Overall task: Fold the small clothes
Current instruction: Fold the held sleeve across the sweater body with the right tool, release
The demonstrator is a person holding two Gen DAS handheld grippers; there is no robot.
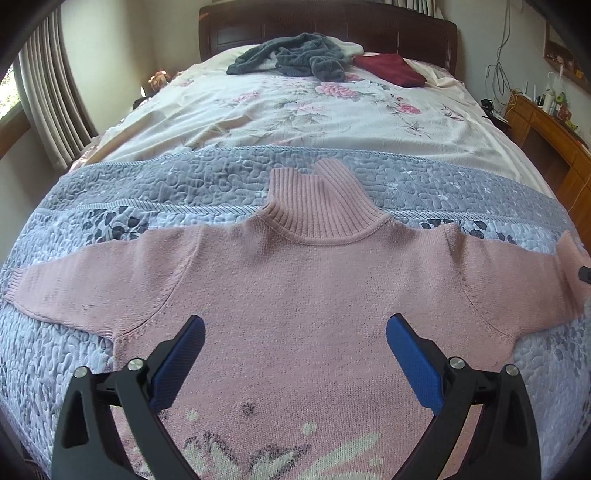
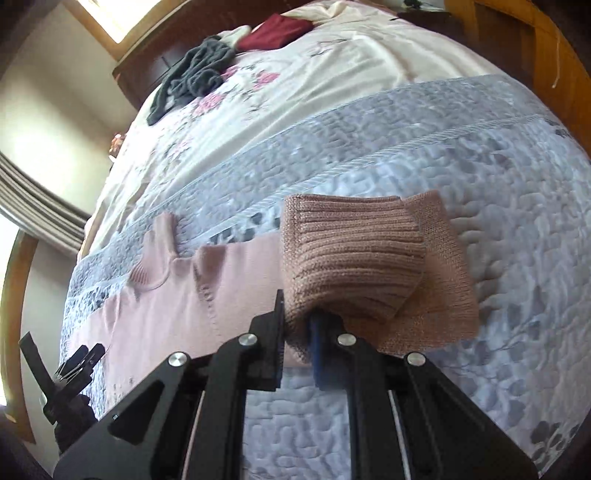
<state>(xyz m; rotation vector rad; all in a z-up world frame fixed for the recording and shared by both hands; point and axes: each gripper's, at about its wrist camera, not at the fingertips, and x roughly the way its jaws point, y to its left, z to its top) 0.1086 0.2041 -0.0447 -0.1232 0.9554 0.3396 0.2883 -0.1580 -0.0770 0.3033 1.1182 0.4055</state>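
No readable text, label or number appears, as far as visible.

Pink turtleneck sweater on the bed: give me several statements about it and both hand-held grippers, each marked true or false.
1. The pink turtleneck sweater lies face up on the grey quilt. True.
2. The left hand-held gripper is shut on the collar. False: it is open above the chest.
3. The right hand-held gripper is shut on the ribbed sleeve cuff. True.
4. The dark red garment lies on the sweater. False: it lies far off, near the headboard.
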